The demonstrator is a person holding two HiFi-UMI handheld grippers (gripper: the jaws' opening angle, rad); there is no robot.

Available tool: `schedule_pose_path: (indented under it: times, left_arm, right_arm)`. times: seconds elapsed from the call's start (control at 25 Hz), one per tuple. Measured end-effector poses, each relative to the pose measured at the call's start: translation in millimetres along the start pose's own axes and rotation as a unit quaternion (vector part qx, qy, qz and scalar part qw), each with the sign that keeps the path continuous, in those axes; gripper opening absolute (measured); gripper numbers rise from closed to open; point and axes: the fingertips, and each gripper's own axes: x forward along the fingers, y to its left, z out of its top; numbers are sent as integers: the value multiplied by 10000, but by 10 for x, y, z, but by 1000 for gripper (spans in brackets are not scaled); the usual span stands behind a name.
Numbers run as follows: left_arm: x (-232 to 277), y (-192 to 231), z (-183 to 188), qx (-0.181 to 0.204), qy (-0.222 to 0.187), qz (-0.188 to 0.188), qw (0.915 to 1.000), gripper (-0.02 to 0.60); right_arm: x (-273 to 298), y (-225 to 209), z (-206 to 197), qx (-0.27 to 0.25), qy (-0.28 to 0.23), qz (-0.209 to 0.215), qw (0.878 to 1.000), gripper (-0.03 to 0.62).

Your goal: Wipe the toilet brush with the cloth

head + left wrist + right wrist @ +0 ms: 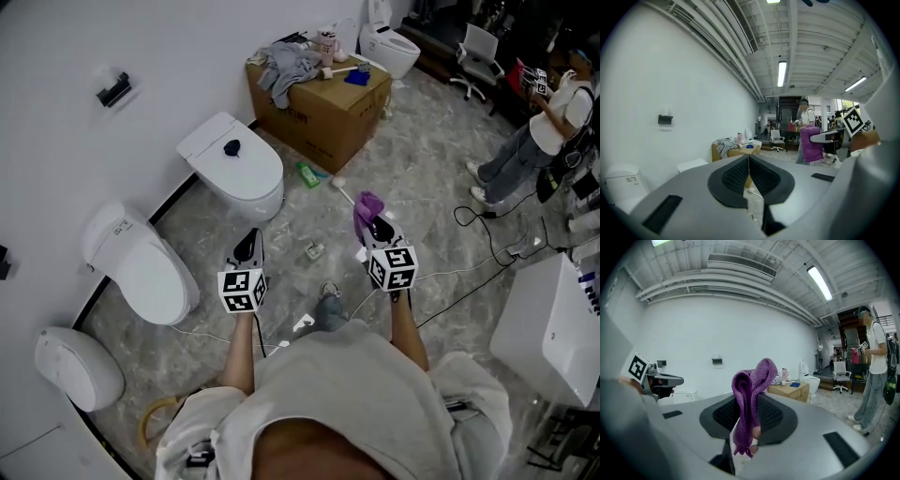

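While the person's forearms reach out over the grey marbled floor (422, 202), the left gripper (749, 165) is held with its jaws pressed fully together and nothing between them. The right gripper (749, 414) is level with it, well apart to the side, its jaws clamped on a purple cloth (752, 383). The cloth bunches up above the pads and trails a short way below them. On the floor between the two grippers lies a small pale object (314, 250) too small to make out. Just ahead of the right gripper, a slim white long-handled thing that looks like the toilet brush (341, 188) lies flat on the floor, touched by neither gripper. A green bottle (307, 173) lies beside its far end. To the left, three white toilets stand along the wall, the nearest (79, 367) at the bottom corner, the next (141, 267) beyond it, and the third (234, 164) with a small dark object on its lid. Behind the bottle stands a cardboard box (323, 117) with a grey rag (286, 66), a cup (326, 44) and something blue (356, 78) on top. Farther off are another toilet (391, 47), an office chair (476, 54) and a standing person (534, 131).
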Motion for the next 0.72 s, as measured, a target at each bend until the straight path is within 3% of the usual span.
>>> schedule_pose_path:
  times: [0.72]
  left_arm:
    - [13, -27, -20, 78, -9, -152, 9999, 23]
  right_arm:
    - [-33, 86, -40, 30, -46, -56, 10000, 107]
